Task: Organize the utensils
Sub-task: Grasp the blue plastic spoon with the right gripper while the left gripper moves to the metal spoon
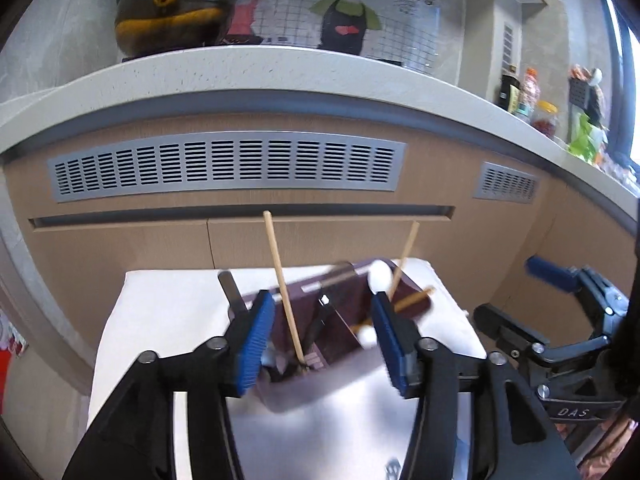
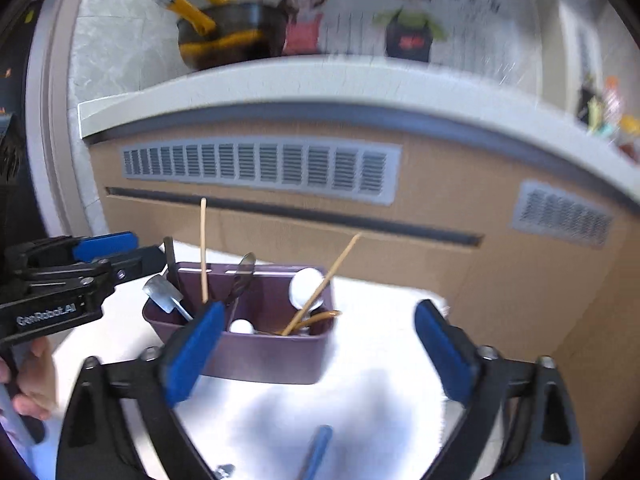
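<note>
Purple utensil box (image 2: 256, 344) stands on white worktop (image 2: 360, 408), in front of wooden cabinet (image 2: 440, 208). Box holds chopsticks (image 2: 203, 248), metal spoon (image 2: 244, 276), spatula (image 2: 164, 292), white spoons (image 2: 306, 284). Left claw (image 1: 324, 344) apart, pads either side of box, not pressing. Right claw (image 2: 316, 360) wide apart, nothing held. Blue pen-like item (image 2: 318, 452) lies on worktop near right claw.

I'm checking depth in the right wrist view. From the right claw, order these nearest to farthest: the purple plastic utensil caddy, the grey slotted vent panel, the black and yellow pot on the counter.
1. Purple plastic utensil caddy, on the white surface just ahead.
2. Grey slotted vent panel, on the cabinet front behind.
3. Black and yellow pot, up on the counter, farthest.
</note>
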The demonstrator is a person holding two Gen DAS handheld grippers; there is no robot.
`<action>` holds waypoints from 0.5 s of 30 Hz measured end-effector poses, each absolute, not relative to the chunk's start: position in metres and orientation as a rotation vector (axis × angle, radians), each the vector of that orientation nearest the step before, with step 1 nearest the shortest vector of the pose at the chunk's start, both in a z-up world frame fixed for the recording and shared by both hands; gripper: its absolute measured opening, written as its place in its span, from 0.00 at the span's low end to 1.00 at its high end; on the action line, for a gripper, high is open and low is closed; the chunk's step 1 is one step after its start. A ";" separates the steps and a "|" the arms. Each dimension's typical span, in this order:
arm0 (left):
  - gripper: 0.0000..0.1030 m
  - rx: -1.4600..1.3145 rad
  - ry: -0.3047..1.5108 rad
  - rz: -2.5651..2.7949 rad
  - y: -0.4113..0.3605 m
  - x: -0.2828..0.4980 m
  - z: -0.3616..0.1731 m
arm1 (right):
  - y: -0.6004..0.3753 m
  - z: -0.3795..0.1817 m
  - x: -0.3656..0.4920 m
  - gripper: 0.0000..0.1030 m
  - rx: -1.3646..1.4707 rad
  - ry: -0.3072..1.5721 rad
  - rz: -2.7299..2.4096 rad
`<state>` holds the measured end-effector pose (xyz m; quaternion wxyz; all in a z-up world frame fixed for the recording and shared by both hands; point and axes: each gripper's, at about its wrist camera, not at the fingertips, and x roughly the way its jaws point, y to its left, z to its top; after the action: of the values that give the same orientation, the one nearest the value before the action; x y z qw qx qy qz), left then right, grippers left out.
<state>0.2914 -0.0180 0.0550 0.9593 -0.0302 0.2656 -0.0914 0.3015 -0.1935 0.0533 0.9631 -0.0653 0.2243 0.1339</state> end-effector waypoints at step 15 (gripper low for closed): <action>0.64 0.032 0.822 -0.265 -0.044 0.204 -0.028 | -0.217 -0.015 0.230 1.00 -0.184 0.679 0.298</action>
<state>0.2037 -0.0444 -0.0280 0.9081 0.0157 0.3983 -0.1283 0.2296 -0.2172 -0.0147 0.9278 -0.0900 0.3315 0.1455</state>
